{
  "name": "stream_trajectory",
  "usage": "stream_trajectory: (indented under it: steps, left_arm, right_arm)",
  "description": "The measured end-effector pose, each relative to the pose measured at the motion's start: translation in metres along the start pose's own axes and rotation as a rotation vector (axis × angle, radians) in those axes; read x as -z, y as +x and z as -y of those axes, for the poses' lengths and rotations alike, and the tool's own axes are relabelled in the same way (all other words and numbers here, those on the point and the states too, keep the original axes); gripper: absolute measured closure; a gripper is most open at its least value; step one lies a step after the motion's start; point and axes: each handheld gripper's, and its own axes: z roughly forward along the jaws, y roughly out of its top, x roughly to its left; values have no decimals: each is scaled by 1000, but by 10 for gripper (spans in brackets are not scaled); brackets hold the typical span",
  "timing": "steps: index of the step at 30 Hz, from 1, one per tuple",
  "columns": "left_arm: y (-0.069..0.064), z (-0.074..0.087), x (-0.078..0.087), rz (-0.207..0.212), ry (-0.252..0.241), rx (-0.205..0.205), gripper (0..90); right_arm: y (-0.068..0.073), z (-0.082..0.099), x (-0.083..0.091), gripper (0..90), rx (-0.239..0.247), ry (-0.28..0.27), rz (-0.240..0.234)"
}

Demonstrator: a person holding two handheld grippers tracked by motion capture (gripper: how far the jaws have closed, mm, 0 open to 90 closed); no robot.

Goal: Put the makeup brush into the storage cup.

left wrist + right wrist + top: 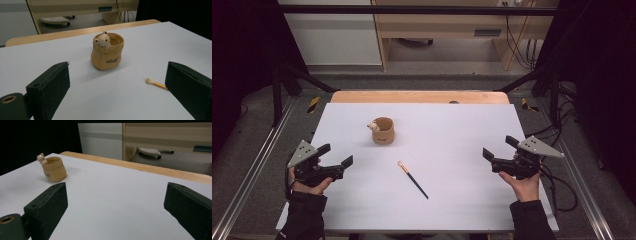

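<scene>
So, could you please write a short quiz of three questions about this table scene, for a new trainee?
1. True or false: the brush stands inside the bear pot.
2. Which end of the brush points toward the pot? A) the bristle tip B) the black handle
3. Are the left gripper and right gripper open or shut?

Key: 1. False, it lies flat on the white table, apart from the pot. 2. A. 3. Both open, holding nothing.

Dark script on the tan pot (107, 53), not legible.
</scene>
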Motion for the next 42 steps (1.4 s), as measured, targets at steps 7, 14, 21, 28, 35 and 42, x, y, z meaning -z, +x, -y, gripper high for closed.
stream_trajectory:
  steps: [7, 14, 21, 28, 35, 42]
  left_arm:
    - [-8, 0, -4, 4, 3, 0, 52]
    - [-19, 1, -12, 10, 14, -1, 55]
    - [-28, 3, -19, 18, 32, -1, 58]
    - [-41, 6, -29, 38, 55, -7, 59]
    - [-52, 9, -38, 46, 81, -19, 60]
    - [-62, 12, -46, 59, 101, -27, 62]
  right_arm:
    - [0, 0, 2, 55, 0, -1, 6]
    - [2, 1, -2, 53, 6, 13, 9]
    - [7, 2, -5, 51, 19, 24, -3]
    - [9, 2, -7, 50, 17, 27, -7]
    - [12, 1, -9, 49, 33, 32, -6]
    - [15, 1, -11, 49, 27, 37, -14]
